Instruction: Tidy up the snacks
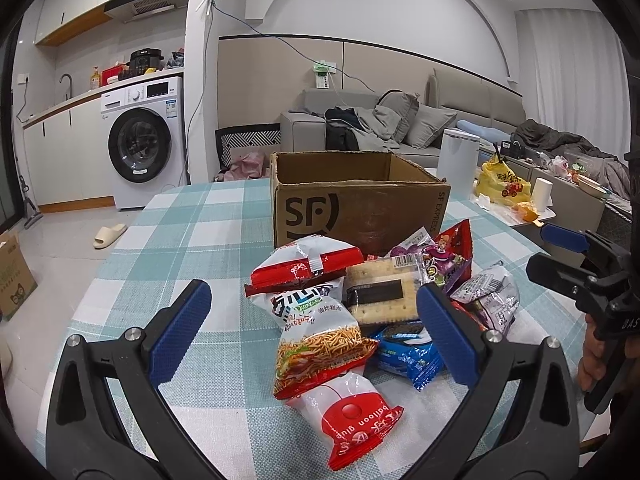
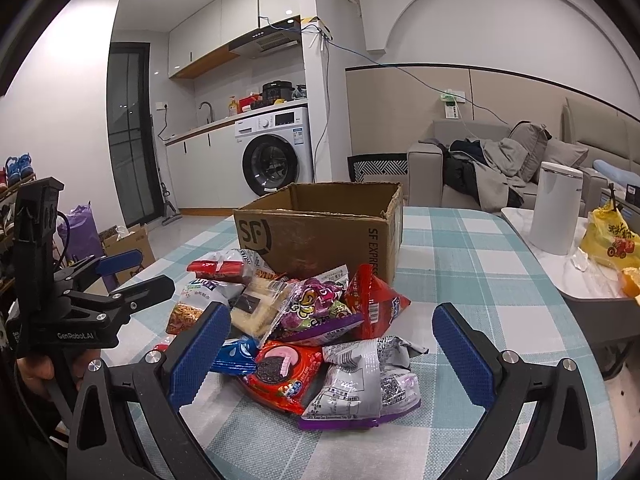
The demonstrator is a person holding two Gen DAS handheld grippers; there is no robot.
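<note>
Right now your left gripper [image 1: 314, 328] and right gripper [image 2: 330, 346] both hang with jaws spread wide, holding nothing, over the snack pile [image 2: 304, 332] on the checked tablecloth [image 2: 460, 264]. Just behind the pile stands the cardboard box [image 1: 356, 208], top open. Off the table's right edge, a white canister [image 2: 554, 208] and yellow bag [image 2: 610, 236] sit on a side table.
</note>
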